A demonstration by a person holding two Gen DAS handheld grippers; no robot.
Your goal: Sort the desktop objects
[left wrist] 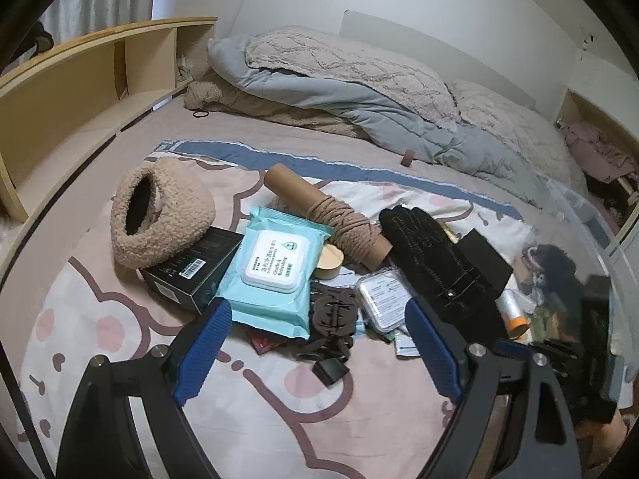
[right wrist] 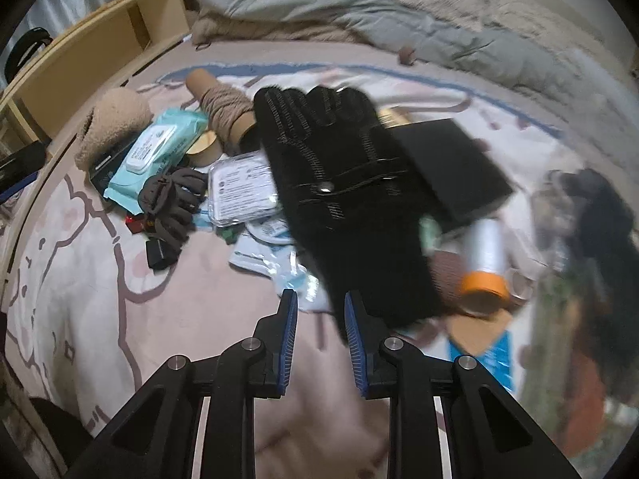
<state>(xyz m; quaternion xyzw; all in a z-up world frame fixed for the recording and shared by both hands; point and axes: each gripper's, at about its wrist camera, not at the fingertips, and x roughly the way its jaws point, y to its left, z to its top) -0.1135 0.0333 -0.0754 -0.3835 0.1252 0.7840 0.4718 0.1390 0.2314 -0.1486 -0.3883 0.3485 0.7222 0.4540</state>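
The things lie in a pile on a pink cartoon bedsheet (left wrist: 259, 419). My left gripper (left wrist: 317, 311) stands open and wide just above a brown hair claw (left wrist: 331, 319), without touching it. A teal wipes pack (left wrist: 271, 271) lies by its left finger and a clear plastic case (left wrist: 383, 299) by its right. My right gripper (right wrist: 321, 303) hovers at the cuff of a black glove (right wrist: 339, 183). Its jaws are close together with a narrow gap, and only the cuff's edge (right wrist: 341, 327) reaches beside the right pad. The right wrist view is blurred.
A fuzzy beige hat (left wrist: 159, 215) rests on a black box (left wrist: 191, 275), with a cord-wound cardboard tube (left wrist: 331, 219) behind. A white tube with an orange cap (right wrist: 483, 263) and a second black box (right wrist: 451, 171) lie right. Wooden shelves (left wrist: 80, 92), a quilt (left wrist: 359, 92) and a clear bin (left wrist: 579, 215) border the bed.
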